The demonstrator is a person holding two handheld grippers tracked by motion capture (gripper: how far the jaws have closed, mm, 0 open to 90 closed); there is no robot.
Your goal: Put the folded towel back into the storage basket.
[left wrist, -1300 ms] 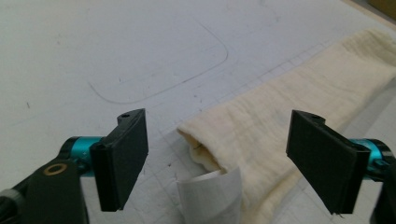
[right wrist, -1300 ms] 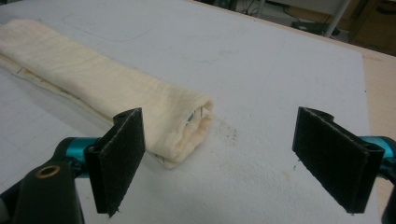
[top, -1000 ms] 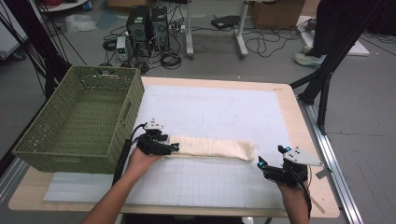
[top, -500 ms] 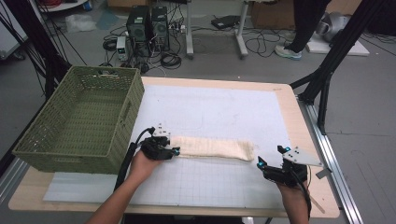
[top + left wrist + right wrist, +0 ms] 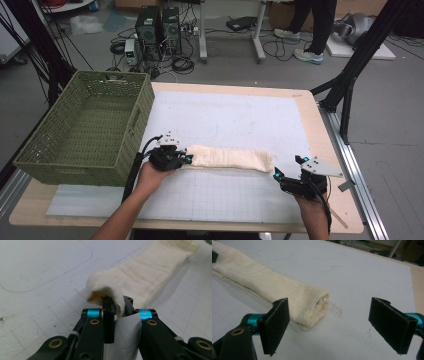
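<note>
Cream cloth roll (image 5: 231,159) lying lengthwise across white mat (image 5: 235,115), near front edge of wooden table (image 5: 327,150), just right of green basket (image 5: 85,130). Basket empty as far as visible, standing at table's left side, overhanging it.

Left gripper (image 5: 176,159) at roll's left end, jaws just closed and now clamped on a pinch of the cloth; left gripper view shows folded end of roll (image 5: 106,291) bunched up between the black jaws, a bit of orange inside the fold, unclear what. Rest of roll running away flat on mat (image 5: 37,270).

Right gripper (image 5: 279,176) just off roll's right end, jaws wide apart, holding nothing. Right gripper view: rolled end (image 5: 317,307) sitting near the left pad (image 5: 277,322), not between the pads, no contact.

Step in hand, by the look of it: taking hold of roll at both ends, left end done, right end not yet.

Next move likely calls for: shifting right gripper toward the roll so the end sits between pads, then closing on full thickness, not just outer layer. After that, lifting both ends together and level, probably toward basket. Risk: roll loosening or sagging in the middle if only one end gripped.
</note>
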